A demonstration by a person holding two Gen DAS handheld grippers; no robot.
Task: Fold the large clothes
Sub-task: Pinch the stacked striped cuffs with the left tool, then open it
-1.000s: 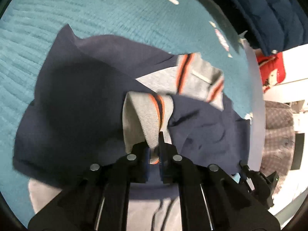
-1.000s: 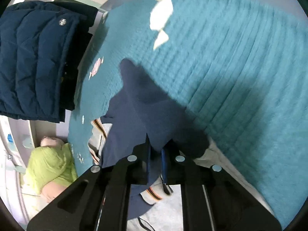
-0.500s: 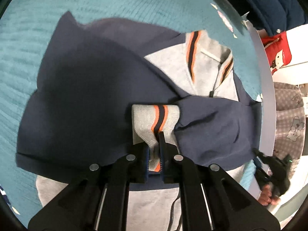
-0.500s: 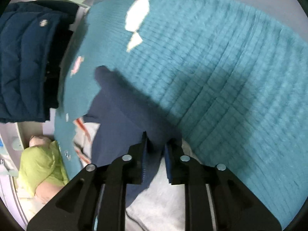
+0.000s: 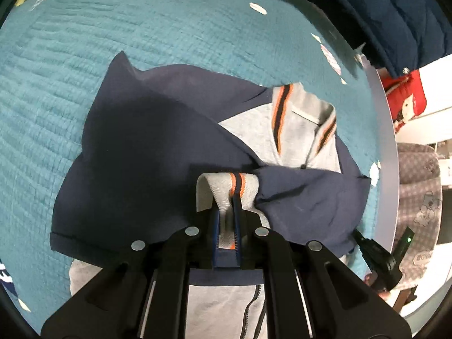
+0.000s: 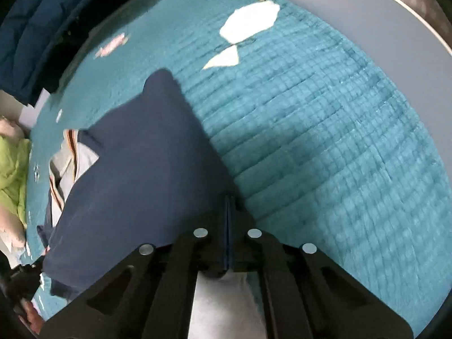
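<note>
A navy and grey zip jacket [image 5: 147, 152] lies spread on a teal quilted blanket [image 5: 70, 65] that covers a round table, whose pale rim [image 5: 387, 130] shows at the right of the left wrist view. The left gripper [image 5: 226, 206] is clamped on the grey ribbed cuff [image 5: 226, 186] with its orange and dark stripe, the cuff folded up between the pads and lifted over the jacket's navy front; the sleeve behind it bunches to the right. The striped collar [image 5: 305, 113] and the top of the zip lie open beyond, while the jacket's lower grey hem and zip run out of sight beneath the gripper body. In the right wrist view, the right gripper [image 6: 229, 206] has its jaws pressed together with no cloth visible between them, its tips over the edge of a navy panel [image 6: 141, 175] where that meets the blanket [image 6: 325, 141]. That view is blurred. A dark quilted coat [image 5: 395, 14] is cut off at the frame's edge.
</note>
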